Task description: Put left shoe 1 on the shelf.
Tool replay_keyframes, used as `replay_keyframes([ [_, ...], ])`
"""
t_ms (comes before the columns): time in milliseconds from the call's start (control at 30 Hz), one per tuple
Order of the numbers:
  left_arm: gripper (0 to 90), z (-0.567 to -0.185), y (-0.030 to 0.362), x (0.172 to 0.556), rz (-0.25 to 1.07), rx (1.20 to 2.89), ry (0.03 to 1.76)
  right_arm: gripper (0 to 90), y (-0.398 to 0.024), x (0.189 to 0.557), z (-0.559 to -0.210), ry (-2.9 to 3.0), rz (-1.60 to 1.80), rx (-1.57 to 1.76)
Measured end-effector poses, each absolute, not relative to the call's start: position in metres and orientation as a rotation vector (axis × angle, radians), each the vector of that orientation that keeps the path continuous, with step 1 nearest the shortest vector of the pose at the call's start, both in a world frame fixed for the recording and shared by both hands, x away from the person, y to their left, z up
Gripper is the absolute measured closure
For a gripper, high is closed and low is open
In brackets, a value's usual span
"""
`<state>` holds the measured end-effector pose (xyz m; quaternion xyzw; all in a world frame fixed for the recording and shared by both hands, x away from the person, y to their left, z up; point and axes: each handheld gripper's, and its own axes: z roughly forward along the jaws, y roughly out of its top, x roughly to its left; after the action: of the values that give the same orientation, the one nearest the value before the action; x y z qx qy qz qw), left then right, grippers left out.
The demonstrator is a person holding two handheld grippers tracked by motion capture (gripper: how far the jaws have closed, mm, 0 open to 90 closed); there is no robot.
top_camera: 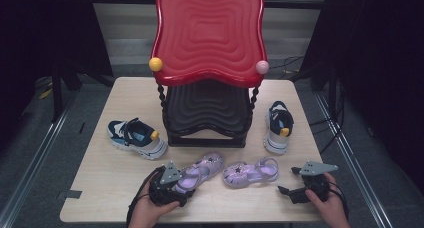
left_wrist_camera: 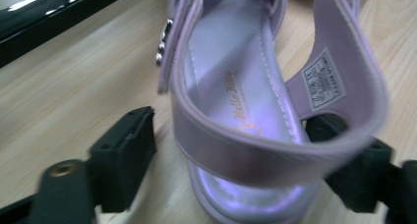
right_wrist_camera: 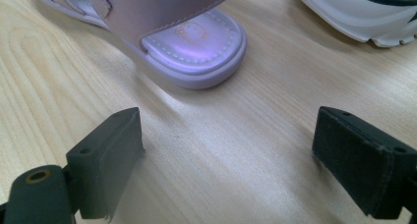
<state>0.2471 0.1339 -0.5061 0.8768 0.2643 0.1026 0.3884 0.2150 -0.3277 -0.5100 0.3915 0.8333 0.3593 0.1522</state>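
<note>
Two lilac sandals lie side by side near the table's front edge. The heel of the left sandal (top_camera: 202, 169) (left_wrist_camera: 236, 86) sits between the jaws of my left gripper (top_camera: 184, 187) (left_wrist_camera: 241, 155). Its left jaw stands a small gap off the heel strap and the right jaw is close against it, so the gripper is open around the heel. The right sandal (top_camera: 250, 171) (right_wrist_camera: 192, 42) lies just ahead of my right gripper (top_camera: 289, 182) (right_wrist_camera: 226, 150), which is open over bare wood with nothing between its jaws.
A two-tier rack stands at the table's back middle, with a red top tray (top_camera: 210, 33) and a black lower tray (top_camera: 207, 108). A navy and white sneaker (top_camera: 136, 137) lies left of it, and its mate (top_camera: 278, 125) (right_wrist_camera: 364, 13) lies right. The wooden table (top_camera: 110, 183) ends close behind both hands.
</note>
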Motion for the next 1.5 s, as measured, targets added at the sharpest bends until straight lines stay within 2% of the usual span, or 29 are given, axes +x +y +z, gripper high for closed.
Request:
replay_keyframes([
  [100, 34.3, -0.506, 0.142, 0.248, 0.255, 2.213, 0.674, 11.3, -0.328, 0.215, -0.51, 2.391, 1.031, 1.125],
  [133, 34.4, -0.506, 0.143, 0.249, 0.253, 2.216, 0.67, 11.3, -0.328, 0.215, -0.51, 2.391, 1.031, 1.125],
  [200, 33.2, -0.506, 0.141, 0.249, 0.249, 2.213, 0.671, 11.3, -0.328, 0.215, -0.51, 2.391, 1.031, 1.125],
  [300, 23.5, -0.506, 0.137, 0.248, 0.239, 2.239, 0.642, 11.3, -0.328, 0.215, -0.51, 2.391, 1.031, 1.125],
  [367, 21.2, -0.506, 0.135, 0.25, 0.237, 2.237, 0.646, 11.3, -0.328, 0.215, -0.51, 2.391, 1.031, 1.125],
  [933, 19.1, -0.507, 0.128, 0.255, 0.243, 2.245, 0.643, 11.3, -0.328, 0.215, -0.51, 2.391, 1.032, 1.123],
  [1033, 24.6, -0.506, 0.129, 0.255, 0.252, 2.24, 0.634, 11.3, -0.328, 0.215, -0.51, 2.392, 1.032, 1.123],
  [1100, 31.3, -0.507, 0.13, 0.255, 0.251, 2.213, 0.658, 11.3, -0.328, 0.215, -0.51, 2.391, 1.032, 1.123],
  [1500, 36.5, -0.506, 0.133, 0.256, 0.263, 2.225, 0.638, 11.3, -0.328, 0.215, -0.51, 2.392, 1.032, 1.123],
])
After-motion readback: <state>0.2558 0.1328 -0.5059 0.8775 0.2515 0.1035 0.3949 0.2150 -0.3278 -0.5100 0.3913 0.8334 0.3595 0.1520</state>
